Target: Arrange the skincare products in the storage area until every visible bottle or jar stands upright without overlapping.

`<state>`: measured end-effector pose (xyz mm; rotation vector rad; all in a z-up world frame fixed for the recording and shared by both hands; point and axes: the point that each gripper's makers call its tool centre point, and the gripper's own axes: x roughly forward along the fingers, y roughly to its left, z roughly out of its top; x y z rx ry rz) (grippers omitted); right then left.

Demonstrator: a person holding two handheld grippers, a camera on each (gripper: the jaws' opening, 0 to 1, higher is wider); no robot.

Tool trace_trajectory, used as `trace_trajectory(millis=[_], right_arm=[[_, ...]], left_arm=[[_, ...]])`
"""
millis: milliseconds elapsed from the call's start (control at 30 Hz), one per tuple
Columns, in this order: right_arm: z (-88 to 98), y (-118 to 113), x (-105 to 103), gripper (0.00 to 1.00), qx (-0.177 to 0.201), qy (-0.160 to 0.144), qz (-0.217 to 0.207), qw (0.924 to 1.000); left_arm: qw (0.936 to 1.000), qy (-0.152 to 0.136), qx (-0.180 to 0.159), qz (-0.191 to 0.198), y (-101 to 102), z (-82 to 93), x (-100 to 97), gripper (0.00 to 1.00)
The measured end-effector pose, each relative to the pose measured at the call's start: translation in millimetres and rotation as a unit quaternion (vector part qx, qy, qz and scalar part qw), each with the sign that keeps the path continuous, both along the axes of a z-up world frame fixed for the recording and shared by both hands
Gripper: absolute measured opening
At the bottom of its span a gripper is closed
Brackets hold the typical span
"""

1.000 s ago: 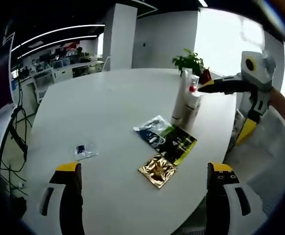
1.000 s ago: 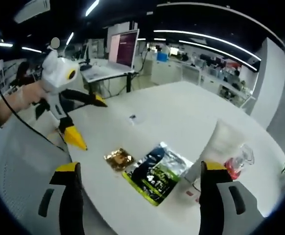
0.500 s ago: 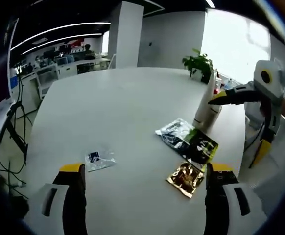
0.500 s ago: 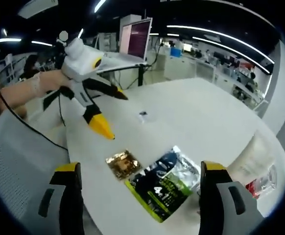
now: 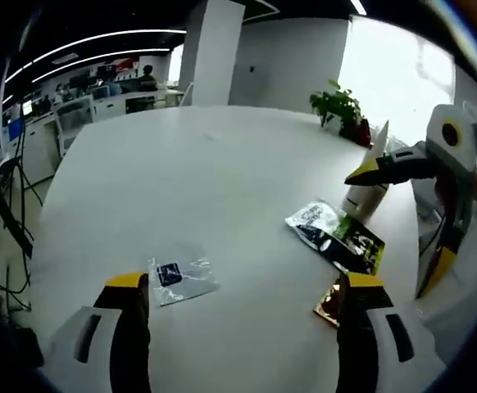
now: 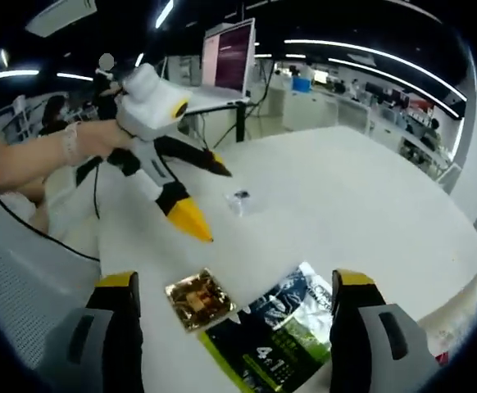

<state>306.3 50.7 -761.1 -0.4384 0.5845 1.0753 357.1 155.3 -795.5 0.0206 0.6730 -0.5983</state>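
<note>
Beyond both fingers [image 5: 127,327], white tube [image 5: 368,180].

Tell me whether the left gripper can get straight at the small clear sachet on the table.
Probably yes. The small clear sachet lies flat on bare white table, just ahead of the open left gripper. Nothing stands between them; the other packets lie off to the side.

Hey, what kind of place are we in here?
Most likely an open-plan office: a big white table, a monitor on a stand, rows of desks under long ceiling lights, and a potted plant.
</note>
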Motion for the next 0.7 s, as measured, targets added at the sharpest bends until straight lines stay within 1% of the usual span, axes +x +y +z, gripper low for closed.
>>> trace_trajectory(millis=[100,267,433,533,567,700], right_arm=[[-5.9,3,5,0.93,-0.003,0.007,-0.002,1.0000],[-11.9,9,16,0.91,0.000,0.015,-0.006,0.9999],[-20.0,14,22,0.88,0.003,0.034,-0.006,0.9994],[-16.6,19,23,0.87,0.018,0.046,-0.008,0.9987],[-13.6,21,25,0.86,0.031,0.048,-0.010,0.9983],[-14.3,23,35,0.84,0.048,0.059,-0.030,0.9966]], left_arm=[[0.9999,0.009,0.003,-0.002,0,-7.8,4.2,0.89],[0.9998,0.017,0.003,-0.004,2,-15.6,12.2,0.89],[0.9996,0.028,0.004,-0.006,2,-24.1,14.4,0.88],[0.9995,0.030,0.003,-0.005,3,-25.7,13.5,0.87],[0.9995,0.030,0.003,-0.004,3,-25.0,13.0,0.87],[0.9996,0.026,0.000,-0.005,3,-22.8,15.2,0.86]])
